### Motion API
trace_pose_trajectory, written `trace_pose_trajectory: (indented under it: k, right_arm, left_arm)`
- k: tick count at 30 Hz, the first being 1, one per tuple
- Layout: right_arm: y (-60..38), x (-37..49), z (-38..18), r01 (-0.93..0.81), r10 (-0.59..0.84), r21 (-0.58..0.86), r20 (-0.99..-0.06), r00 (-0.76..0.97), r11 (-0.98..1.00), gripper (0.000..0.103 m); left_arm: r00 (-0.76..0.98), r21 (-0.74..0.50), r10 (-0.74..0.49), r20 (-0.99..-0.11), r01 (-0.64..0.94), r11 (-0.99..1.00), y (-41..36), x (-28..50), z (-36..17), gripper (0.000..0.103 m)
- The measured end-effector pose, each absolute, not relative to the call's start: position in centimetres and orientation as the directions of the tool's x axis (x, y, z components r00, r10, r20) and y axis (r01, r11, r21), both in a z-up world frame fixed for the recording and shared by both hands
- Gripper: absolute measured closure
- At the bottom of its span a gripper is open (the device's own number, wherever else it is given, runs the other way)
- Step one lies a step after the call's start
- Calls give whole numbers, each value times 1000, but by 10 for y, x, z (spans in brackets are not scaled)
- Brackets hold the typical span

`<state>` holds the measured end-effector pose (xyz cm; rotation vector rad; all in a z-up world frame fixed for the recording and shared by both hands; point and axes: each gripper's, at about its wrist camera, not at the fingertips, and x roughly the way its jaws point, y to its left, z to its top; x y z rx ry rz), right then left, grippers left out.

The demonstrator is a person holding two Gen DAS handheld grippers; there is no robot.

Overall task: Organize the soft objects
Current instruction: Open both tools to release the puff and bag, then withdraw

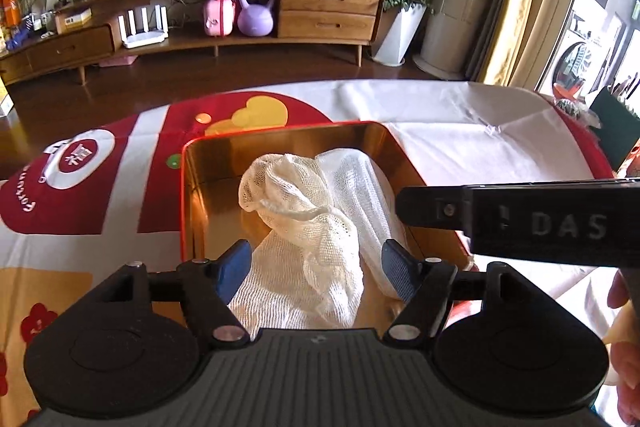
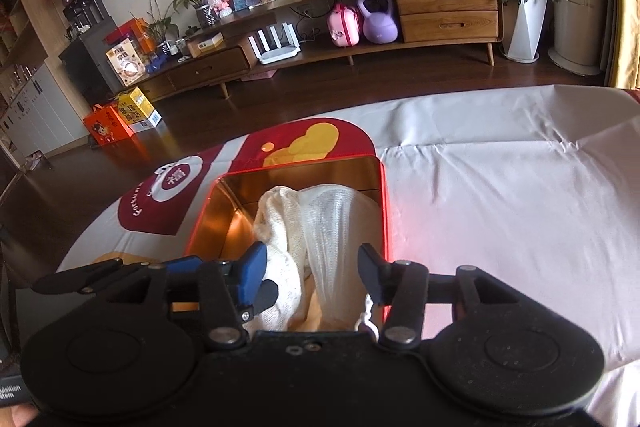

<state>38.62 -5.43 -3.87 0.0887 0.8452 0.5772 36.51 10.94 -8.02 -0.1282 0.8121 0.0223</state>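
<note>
A red tin box [image 1: 208, 163] with a gold inside stands on the table and holds two soft mesh cloths side by side. The cream knitted cloth [image 1: 288, 187] lies on the left and the white net cloth [image 1: 360, 179] on the right. My left gripper [image 1: 316, 259] hovers open over the near end of the cream cloth, its blue pads apart from the fabric. In the right wrist view the same box [image 2: 224, 211] holds the cream cloth [image 2: 280, 223] and the white cloth [image 2: 336, 219]. My right gripper [image 2: 312, 263] is open above the white cloth's near end.
A red, white and yellow patterned tablecloth [image 1: 100, 187] covers the table, with a plain white sheet [image 2: 500, 195] to the right of the box. The right gripper's black body [image 1: 520, 219] crosses the left wrist view. A wooden sideboard [image 1: 328, 11] stands beyond the floor.
</note>
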Motion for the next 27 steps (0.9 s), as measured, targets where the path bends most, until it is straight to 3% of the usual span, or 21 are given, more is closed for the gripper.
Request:
trace_pose_trajectory:
  k: [6, 8, 16, 20, 27]
  right_arm:
    - [-67, 361, -16, -464, 533, 300, -655, 535, 834, 47]
    - [-72, 353, -10, -470, 540, 300, -647, 539, 830, 41]
    - [-87, 317, 10, -494, 559, 295, -613, 559, 818, 39]
    - [-97, 298, 17, -509, 576, 301, -595, 560, 806, 30]
    - [-114, 266, 23, -537, 591, 285, -571, 570, 794, 23]
  left_arm:
    - [713, -96, -15, -701, -74, 993, 106, 337, -59, 31]
    - [721, -100, -16, -693, -73, 992, 105, 328, -51, 31]
    - [746, -89, -5, -666, -73, 993, 97, 290, -27, 31]
    - [756, -96, -1, -655, -82, 992, 95, 271, -19, 31]
    - [761, -94, -1, -648, -78, 992, 89, 239, -13, 31]
